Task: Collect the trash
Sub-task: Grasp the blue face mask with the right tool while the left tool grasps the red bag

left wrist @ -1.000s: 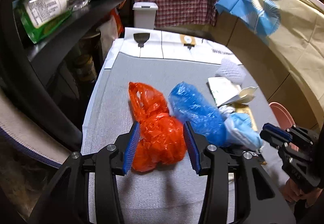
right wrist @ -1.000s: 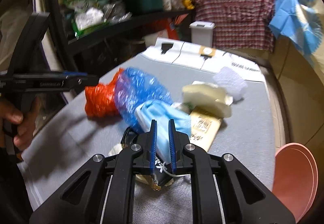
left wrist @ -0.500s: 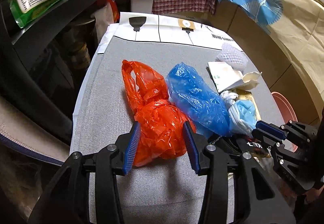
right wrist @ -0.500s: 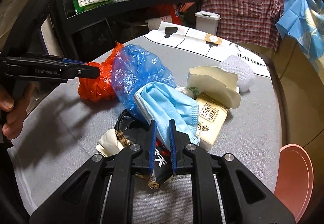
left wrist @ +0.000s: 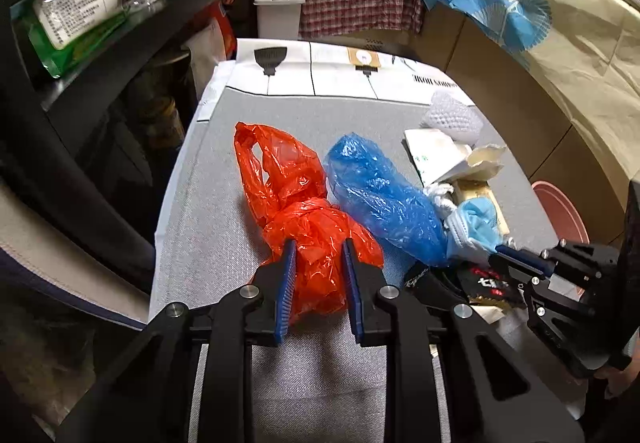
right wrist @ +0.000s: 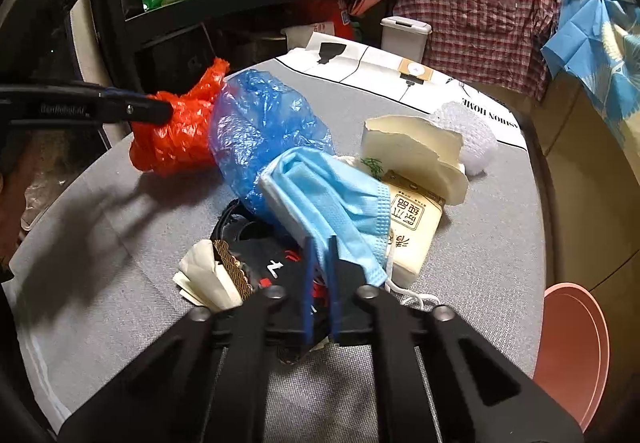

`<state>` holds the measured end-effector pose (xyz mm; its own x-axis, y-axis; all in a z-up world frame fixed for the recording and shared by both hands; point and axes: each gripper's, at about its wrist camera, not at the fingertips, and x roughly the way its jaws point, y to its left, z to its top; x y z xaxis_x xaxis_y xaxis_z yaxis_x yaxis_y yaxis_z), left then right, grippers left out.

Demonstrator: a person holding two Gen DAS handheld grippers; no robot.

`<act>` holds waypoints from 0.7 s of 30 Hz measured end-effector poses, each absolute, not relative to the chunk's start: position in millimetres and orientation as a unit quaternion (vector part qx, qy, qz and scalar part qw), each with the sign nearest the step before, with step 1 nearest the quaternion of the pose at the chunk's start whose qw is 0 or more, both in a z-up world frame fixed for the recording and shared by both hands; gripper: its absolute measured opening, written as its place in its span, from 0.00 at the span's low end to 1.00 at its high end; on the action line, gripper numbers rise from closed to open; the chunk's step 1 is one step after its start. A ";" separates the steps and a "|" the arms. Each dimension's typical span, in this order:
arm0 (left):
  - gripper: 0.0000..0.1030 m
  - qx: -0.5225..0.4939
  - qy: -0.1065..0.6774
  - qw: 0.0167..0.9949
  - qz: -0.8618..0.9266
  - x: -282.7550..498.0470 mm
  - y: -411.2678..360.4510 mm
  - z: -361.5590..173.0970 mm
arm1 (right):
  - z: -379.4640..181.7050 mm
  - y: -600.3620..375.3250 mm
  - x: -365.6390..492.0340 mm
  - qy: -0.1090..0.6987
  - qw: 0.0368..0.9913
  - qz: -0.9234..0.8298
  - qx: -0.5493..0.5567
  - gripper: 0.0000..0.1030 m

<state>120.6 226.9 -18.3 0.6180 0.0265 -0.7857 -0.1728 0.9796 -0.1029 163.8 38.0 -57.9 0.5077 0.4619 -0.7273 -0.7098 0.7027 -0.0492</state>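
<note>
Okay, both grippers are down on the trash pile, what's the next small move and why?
Probably finish closing the left gripper, then lift: its jaws are closing with the orange bag bunched between them. The right gripper is shut at the blue mask.

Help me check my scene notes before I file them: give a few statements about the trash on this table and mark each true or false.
1. The orange plastic bag lies between the left claw's closing jaws. True.
2. The blue plastic bag sits left of the orange one. False: it sits on the right.
3. The right claw is wide open. False: it is shut on the blue face mask.
4. A white lidded bin stands beyond the table. True.
</note>
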 end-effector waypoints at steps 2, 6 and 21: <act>0.22 -0.088 0.428 0.897 0.059 119.0 227.4 -13.2 | -54.0 35.6 161.9 0.353 0.851 0.348 -0.172 0.02; 0.22 -0.099 0.416 0.901 0.070 112.1 232.1 -0.5 | -41.4 26.6 159.5 0.349 0.856 0.354 -0.141 0.02; 0.22 -0.114 0.373 0.918 0.067 97.0 227.4 27.8 | 4.1 -9.6 145.0 0.307 0.882 0.345 -0.091 0.01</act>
<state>97.0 227.4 27.9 0.7119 0.0391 -0.7012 -0.2087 0.9651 -0.1580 145.0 -9.6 4.1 0.5738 0.5534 -0.6038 -0.6644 0.7456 0.0519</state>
